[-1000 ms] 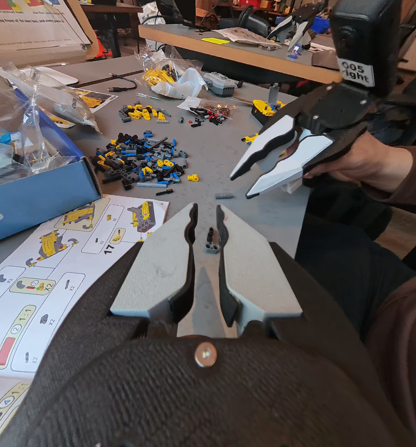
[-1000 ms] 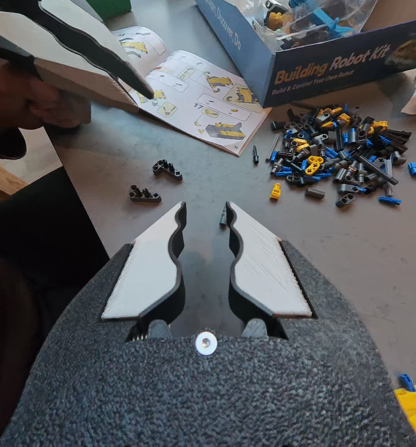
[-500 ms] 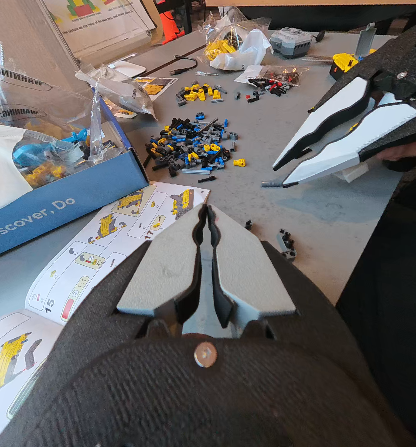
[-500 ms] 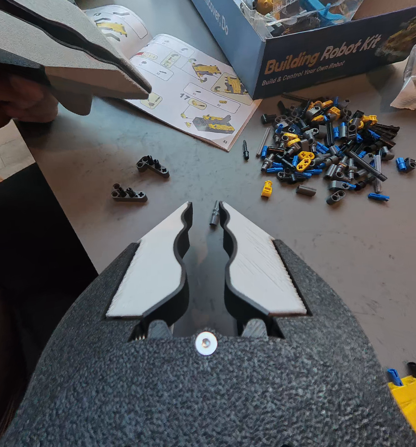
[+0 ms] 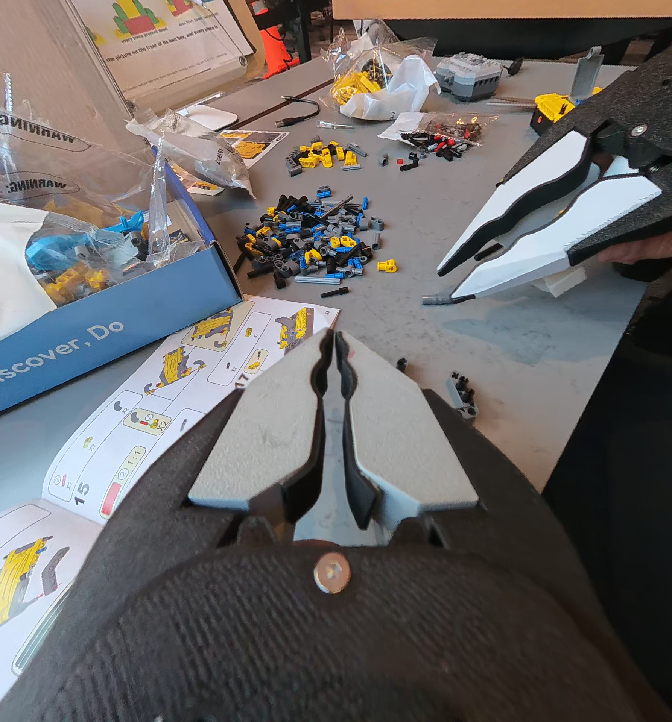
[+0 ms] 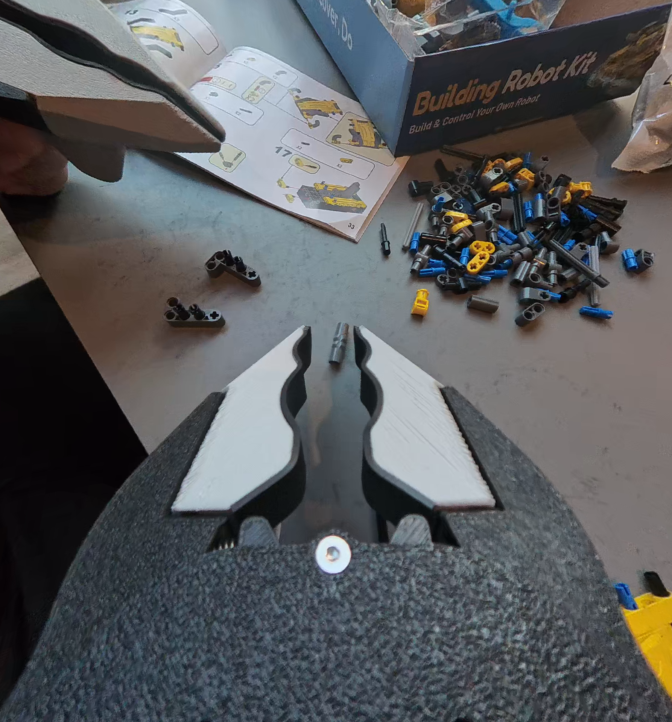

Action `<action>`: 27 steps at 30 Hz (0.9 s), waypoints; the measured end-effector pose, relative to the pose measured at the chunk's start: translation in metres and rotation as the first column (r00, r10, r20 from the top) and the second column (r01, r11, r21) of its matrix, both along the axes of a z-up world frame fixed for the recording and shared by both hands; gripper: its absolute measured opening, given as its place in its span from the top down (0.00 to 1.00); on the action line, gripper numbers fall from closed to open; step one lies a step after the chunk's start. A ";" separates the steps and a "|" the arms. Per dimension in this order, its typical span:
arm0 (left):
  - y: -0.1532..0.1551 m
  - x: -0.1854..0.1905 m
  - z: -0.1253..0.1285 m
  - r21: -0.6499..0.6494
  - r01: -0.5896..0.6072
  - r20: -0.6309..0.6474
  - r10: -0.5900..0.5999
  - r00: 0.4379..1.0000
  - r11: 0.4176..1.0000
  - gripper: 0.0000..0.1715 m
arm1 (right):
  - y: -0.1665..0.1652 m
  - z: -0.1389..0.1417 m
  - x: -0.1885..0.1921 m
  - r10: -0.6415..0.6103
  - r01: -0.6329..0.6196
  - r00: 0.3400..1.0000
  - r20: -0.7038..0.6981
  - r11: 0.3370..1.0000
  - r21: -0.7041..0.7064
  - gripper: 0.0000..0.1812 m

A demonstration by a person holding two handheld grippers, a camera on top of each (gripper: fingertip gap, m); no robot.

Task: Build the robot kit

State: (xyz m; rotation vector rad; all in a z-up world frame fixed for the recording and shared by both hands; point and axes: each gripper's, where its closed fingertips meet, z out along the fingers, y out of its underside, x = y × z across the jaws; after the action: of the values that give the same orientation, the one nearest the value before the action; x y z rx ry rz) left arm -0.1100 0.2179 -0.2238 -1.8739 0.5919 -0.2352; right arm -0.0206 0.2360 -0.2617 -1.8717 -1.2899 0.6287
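Observation:
My right gripper (image 6: 332,332) is open and low over the grey table (image 6: 522,410). A short dark grey pin (image 6: 338,344) lies on the table between its fingertips. In the left wrist view the right gripper (image 5: 448,285) shows at the right with the pin (image 5: 435,299) at its tips. My left gripper (image 5: 334,338) is shut and empty, above the edge of the open instruction booklet (image 5: 150,410). It also shows in the right wrist view (image 6: 219,138) at upper left. Two dark grey bent beams with black pins (image 6: 232,267) (image 6: 193,314) lie left of the right gripper.
A pile of small black, grey, blue and yellow parts (image 6: 522,234) lies right of the booklet (image 6: 287,136), a loose yellow piece (image 6: 419,301) beside it. A blue box (image 6: 483,78) with bagged parts stands behind. The table edge (image 6: 92,312) runs close on the left. Left tips to right tips: about 11 centimeters.
My left gripper has shut and drawn back from the bent beam it stood around, now over the booklet. My right gripper has come down over the grey pin and narrowed a little.

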 end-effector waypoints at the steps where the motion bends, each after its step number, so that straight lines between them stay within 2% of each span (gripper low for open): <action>1: 0.000 0.000 0.000 0.001 -0.001 -0.001 0.001 1.000 1.000 1.00 | 0.001 0.000 0.000 -0.004 0.004 1.000 0.001 1.000 0.002 0.88; 11: 0.002 0.000 0.002 0.000 -0.002 0.018 0.002 1.000 1.000 1.00 | -0.002 0.003 -0.001 0.017 -0.017 1.000 -0.015 1.000 0.013 0.89; 19: 0.004 -0.015 -0.001 -0.033 -0.096 0.031 0.097 0.995 0.995 1.00 | 0.000 0.013 -0.017 0.061 -0.057 0.996 -0.069 0.997 0.047 0.91; 21: 0.003 -0.015 0.001 -0.012 -0.099 0.034 0.099 0.994 0.995 1.00 | 0.002 0.015 -0.021 0.063 -0.058 0.995 -0.080 0.997 0.056 0.91; 27: 0.003 -0.013 -0.003 -0.069 -0.063 0.072 0.067 0.995 0.996 1.00 | 0.002 0.014 -0.023 0.067 -0.064 0.994 -0.081 0.997 0.047 0.90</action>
State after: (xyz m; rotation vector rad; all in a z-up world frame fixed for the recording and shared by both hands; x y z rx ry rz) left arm -0.1230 0.2208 -0.2268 -1.9363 0.4767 -0.2835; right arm -0.0433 0.2378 -0.2474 -1.7553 -1.3053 0.6992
